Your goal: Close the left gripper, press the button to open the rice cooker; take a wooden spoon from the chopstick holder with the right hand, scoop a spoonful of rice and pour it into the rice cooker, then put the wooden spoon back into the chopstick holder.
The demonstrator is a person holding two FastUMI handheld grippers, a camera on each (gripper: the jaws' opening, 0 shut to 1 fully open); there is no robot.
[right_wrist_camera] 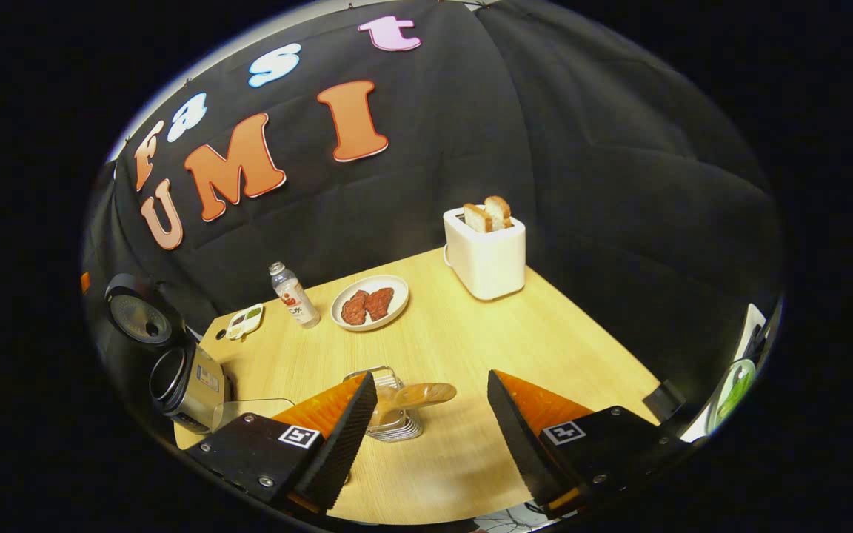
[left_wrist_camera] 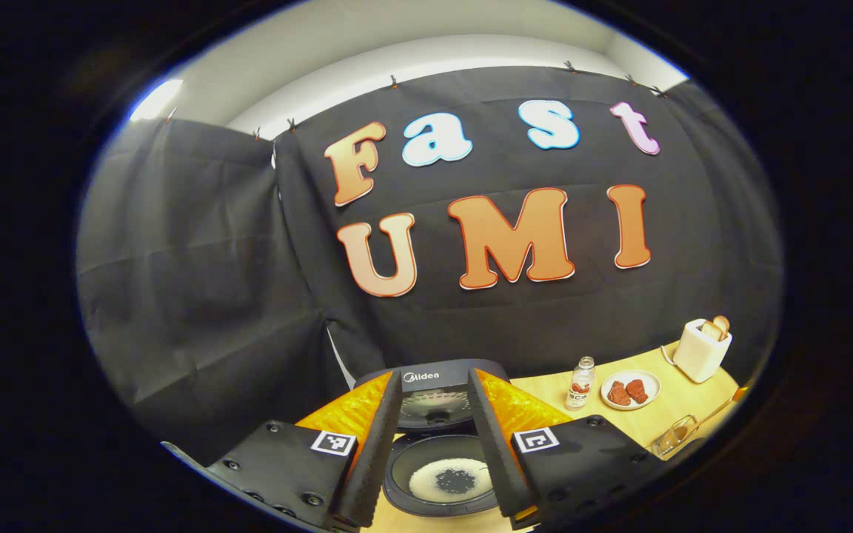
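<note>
A: Left gripper point(left_wrist_camera: 434, 451) hangs right over the rice cooker point(left_wrist_camera: 441, 474), fingers spread apart with nothing between them. The lid point(left_wrist_camera: 437, 392) stands up and open, and down in the dark inner pot there's a pale ring of rice point(left_wrist_camera: 450, 480) on the bottom.

B: And on the other side, the right gripper point(right_wrist_camera: 430, 422) is released as well, jaws wide, nothing clamped. Just past its fingertips sits the chopstick holder point(right_wrist_camera: 391, 418), a ribbed metal one on the wooden table point(right_wrist_camera: 515, 333), with the wooden spoon point(right_wrist_camera: 415, 394) lying across its top, bowl end pointing right.

A: Is the spoon touching either finger?

B: It sits close to the left-hand finger in that view, but I can't tell whether they touch. The other finger is well apart from it.

A: From the right gripper view you also get the rice cooker point(right_wrist_camera: 182, 381) at the table's left edge, lid point(right_wrist_camera: 136, 311) raised.

B: Further back, a small bottle point(right_wrist_camera: 295, 295) stands beside a plate point(right_wrist_camera: 369, 302) with two reddish pieces of meat, and a white toaster point(right_wrist_camera: 484, 252) with two bread slices poking up. A small sectioned dish point(right_wrist_camera: 245, 320) lies near the bottle.

A: The left gripper view catches the same bottle point(left_wrist_camera: 581, 383), plate point(left_wrist_camera: 630, 390) and toaster point(left_wrist_camera: 702, 348) off to the right.
</note>
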